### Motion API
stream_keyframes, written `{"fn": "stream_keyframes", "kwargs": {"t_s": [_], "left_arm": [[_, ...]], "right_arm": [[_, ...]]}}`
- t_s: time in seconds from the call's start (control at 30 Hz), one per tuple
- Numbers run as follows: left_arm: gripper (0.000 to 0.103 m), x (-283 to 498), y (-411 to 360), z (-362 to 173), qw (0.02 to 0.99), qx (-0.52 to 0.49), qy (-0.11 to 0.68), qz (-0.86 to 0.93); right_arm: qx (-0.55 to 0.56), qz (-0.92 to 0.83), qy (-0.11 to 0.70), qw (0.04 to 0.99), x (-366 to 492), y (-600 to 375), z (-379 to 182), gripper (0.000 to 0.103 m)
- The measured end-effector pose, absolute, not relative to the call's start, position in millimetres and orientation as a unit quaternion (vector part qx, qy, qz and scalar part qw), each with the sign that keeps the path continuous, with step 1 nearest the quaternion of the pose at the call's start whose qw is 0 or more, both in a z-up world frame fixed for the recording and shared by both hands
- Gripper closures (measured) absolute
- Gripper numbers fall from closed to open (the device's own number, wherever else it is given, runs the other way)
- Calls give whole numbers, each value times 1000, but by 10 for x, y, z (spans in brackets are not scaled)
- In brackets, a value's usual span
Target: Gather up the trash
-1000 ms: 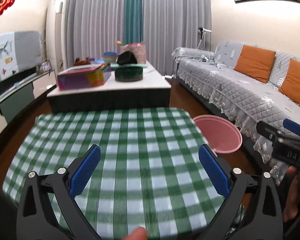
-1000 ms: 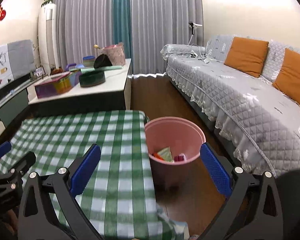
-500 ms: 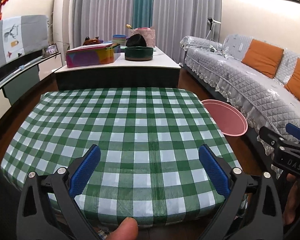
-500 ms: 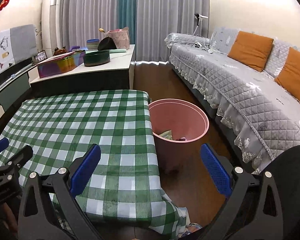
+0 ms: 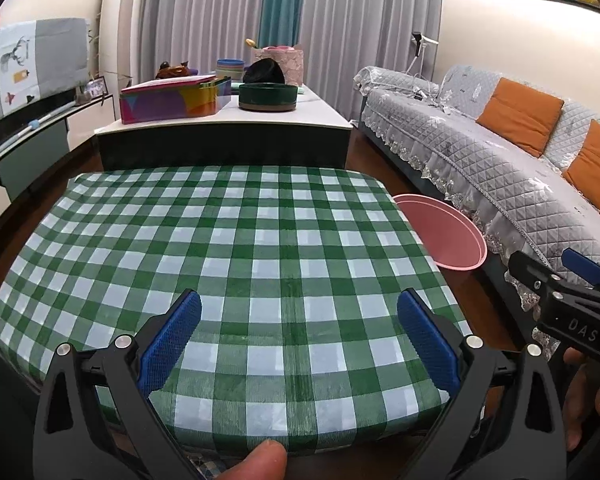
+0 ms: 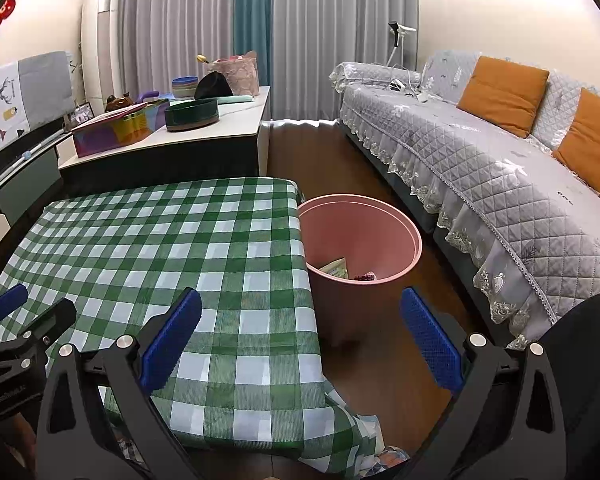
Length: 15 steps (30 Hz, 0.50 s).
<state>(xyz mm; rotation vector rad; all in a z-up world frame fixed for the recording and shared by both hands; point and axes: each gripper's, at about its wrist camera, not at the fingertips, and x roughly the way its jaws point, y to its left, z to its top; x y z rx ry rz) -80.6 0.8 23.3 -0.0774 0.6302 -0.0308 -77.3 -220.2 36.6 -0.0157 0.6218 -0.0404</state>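
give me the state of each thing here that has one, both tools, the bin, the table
left tool: open, empty, over the near table edge
right tool: open, empty
pink bin: upright on the floor beside the table, open-topped, a few wrappers inside
checked tablecloth: flat, nothing on it
colourful box: lid propped partly open

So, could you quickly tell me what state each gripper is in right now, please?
Left gripper: open, holding nothing, above the checked tablecloth.
Right gripper: open, holding nothing, facing the pink bin.
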Motion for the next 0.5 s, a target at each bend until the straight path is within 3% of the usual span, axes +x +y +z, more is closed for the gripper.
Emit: {"fn": "stream_keyframes", "kwargs": {"t_s": [0.5], "left_arm": [[8,-758,-7,230,951,-34,308,-9]], "right_arm": [[-4,-15,305,952,-723,-2191,356,5]]}}
